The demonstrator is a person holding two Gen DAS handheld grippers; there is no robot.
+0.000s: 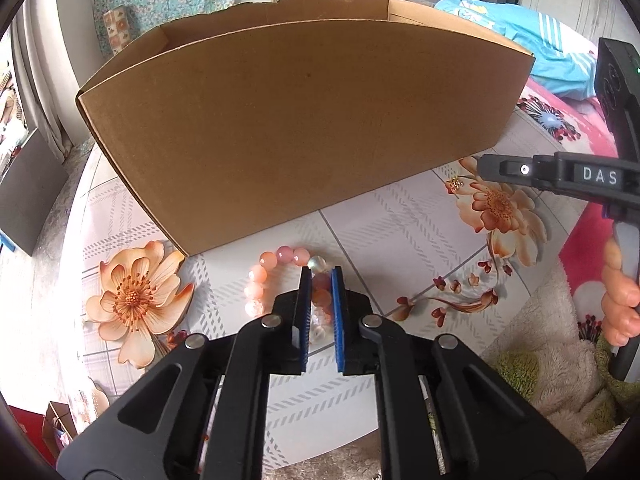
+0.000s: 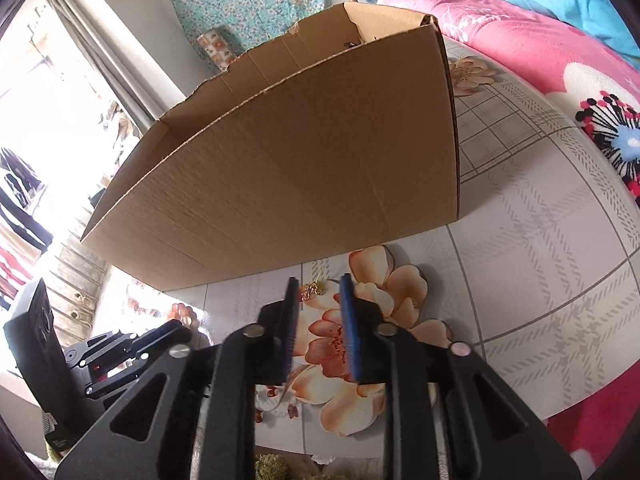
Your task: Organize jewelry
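A bracelet of pink and orange beads (image 1: 260,270) lies on the flower-print tabletop (image 1: 400,220), just in front of a large open cardboard box (image 1: 300,120). My left gripper (image 1: 321,270) points down onto the bracelet's right side, its blue pads nearly together with beads pinched between them. A small gold trinket (image 2: 314,289) rests on the table near the box (image 2: 300,180). My right gripper (image 2: 318,280) hangs over it with its pads apart on either side, not touching it. In the left wrist view the trinket (image 1: 456,184) sits just below the right gripper (image 1: 482,168).
A person's hand (image 1: 620,300) holds the right gripper's handle. A fluffy cream towel (image 1: 540,340) lies at the table's near right edge. A pink floral blanket (image 2: 560,60) and blue clothing (image 1: 520,32) lie on a bed beyond. The left gripper (image 2: 176,328) shows at lower left.
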